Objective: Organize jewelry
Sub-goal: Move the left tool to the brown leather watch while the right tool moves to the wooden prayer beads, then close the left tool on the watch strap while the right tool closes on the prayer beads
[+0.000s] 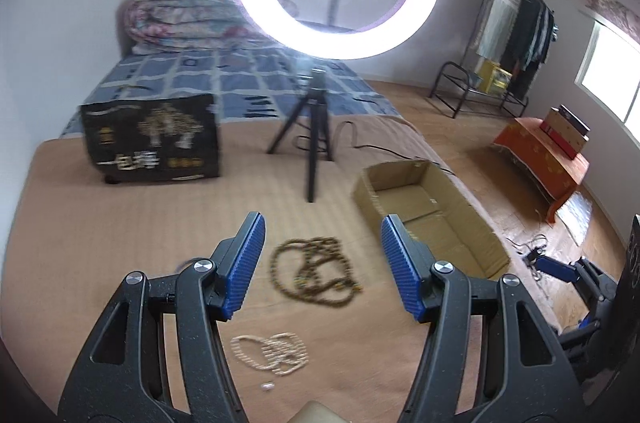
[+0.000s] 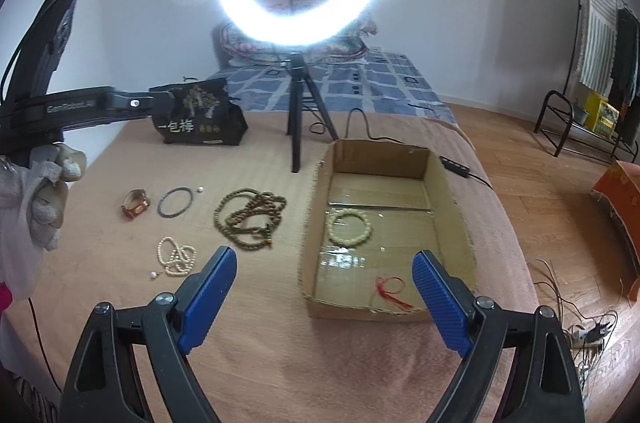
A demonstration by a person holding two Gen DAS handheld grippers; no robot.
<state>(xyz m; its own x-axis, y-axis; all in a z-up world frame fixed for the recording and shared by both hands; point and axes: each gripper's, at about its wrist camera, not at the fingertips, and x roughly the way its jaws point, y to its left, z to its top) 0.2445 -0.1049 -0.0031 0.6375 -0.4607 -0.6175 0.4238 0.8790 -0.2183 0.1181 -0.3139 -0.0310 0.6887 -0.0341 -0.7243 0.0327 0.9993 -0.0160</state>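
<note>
In the left wrist view my left gripper [image 1: 323, 223] stands open and holds nothing, hovering over a brown bead necklace [image 1: 316, 273]. A pearl necklace [image 1: 272, 349] lies nearer me. My right gripper [image 2: 325, 255] is open and holds nothing, above the near left corner of a cardboard box [image 2: 440, 183]. Inside the box lie a pale bead bracelet [image 2: 349, 226] and a red cord [image 2: 390, 289]. Left of the box on the brown blanket lie the brown bead necklace [image 2: 250, 217], the pearl necklace [image 2: 176, 257], a dark bangle [image 2: 176, 202] and a red-brown watch [image 2: 135, 209].
A ring light on a black tripod [image 2: 296, 127] stands behind the jewelry, with a black printed bag [image 2: 196, 119] to its left. A cable with a controller [image 2: 454, 161] runs past the box. A gloved hand [image 2: 44, 191] is at the left. The bed edge drops to a wooden floor [image 2: 560, 223] at the right.
</note>
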